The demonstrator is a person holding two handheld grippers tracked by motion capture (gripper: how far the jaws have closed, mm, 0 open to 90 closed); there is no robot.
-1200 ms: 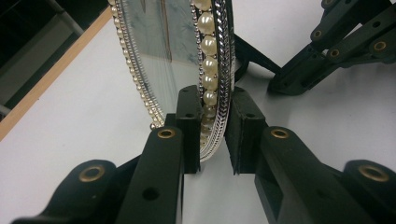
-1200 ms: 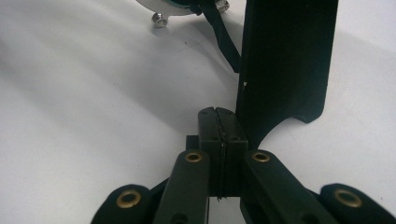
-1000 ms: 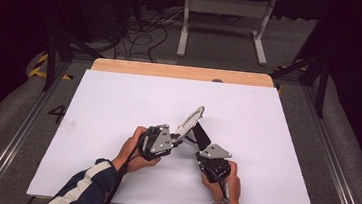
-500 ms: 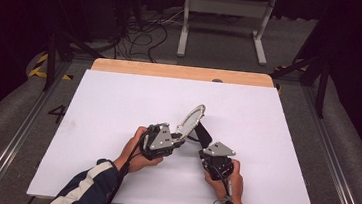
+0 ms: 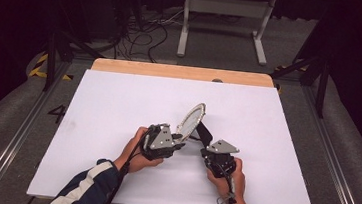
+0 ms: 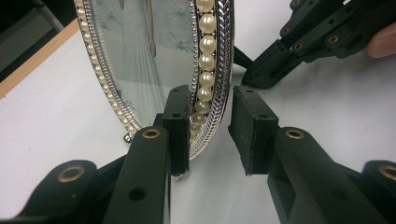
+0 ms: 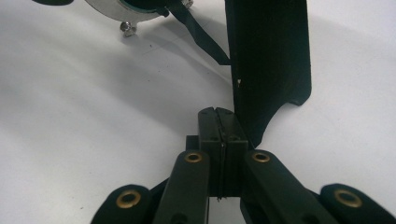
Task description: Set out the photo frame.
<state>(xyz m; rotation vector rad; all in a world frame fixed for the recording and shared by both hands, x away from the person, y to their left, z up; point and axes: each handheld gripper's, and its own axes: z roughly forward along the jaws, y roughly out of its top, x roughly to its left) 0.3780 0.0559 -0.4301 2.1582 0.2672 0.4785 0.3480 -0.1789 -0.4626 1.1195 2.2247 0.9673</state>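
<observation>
Little is changed since a second ago: both hands are kept close together. Nearest, the right claw (image 7: 222, 140) is seen closed beside the black stand (image 7: 268, 65). Beyond, the left claw (image 6: 210, 133) is held open around the pearl-edged oval frame (image 5: 191, 119), stood mid-desk (image 5: 118, 106).

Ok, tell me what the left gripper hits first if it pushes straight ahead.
Probably the picture frame: the left gripper is open and the frame's pearl-trimmed rim already sits between its jaws, so the rim would slide deeper in.
</observation>
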